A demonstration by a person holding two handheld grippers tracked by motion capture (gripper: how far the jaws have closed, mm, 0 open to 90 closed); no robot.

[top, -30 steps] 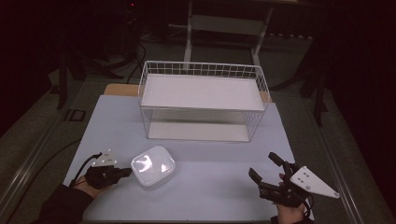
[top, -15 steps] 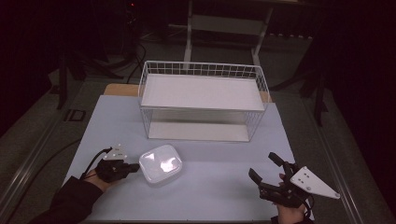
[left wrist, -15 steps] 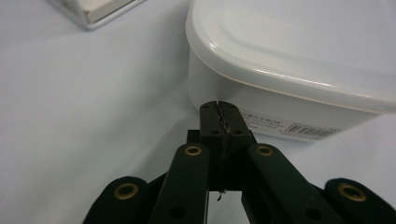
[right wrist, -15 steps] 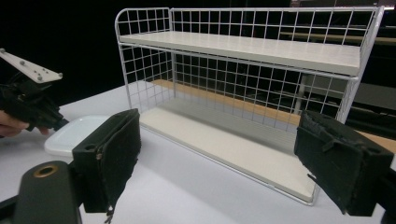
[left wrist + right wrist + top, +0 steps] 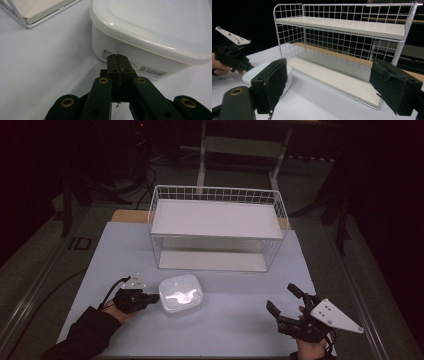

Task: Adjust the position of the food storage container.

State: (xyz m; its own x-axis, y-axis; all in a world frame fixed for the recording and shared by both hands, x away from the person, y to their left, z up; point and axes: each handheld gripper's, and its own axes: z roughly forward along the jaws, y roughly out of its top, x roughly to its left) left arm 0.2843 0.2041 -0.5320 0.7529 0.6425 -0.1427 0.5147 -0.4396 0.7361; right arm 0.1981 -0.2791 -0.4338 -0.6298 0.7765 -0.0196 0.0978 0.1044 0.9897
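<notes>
White plastic box (image 5: 180, 293) sits near-left on the table (image 5: 235, 320); my left gripper (image 5: 117, 61), clenched empty, touches its side. Push low and steady toward the rack (image 5: 217, 227). My right gripper (image 5: 287, 307) waits released, near-right.

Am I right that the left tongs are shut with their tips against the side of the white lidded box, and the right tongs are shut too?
Not quite: the right tongs are open, their jaws spread wide in the right gripper view. The left tongs are indeed shut against the side of the white lidded box.
</notes>
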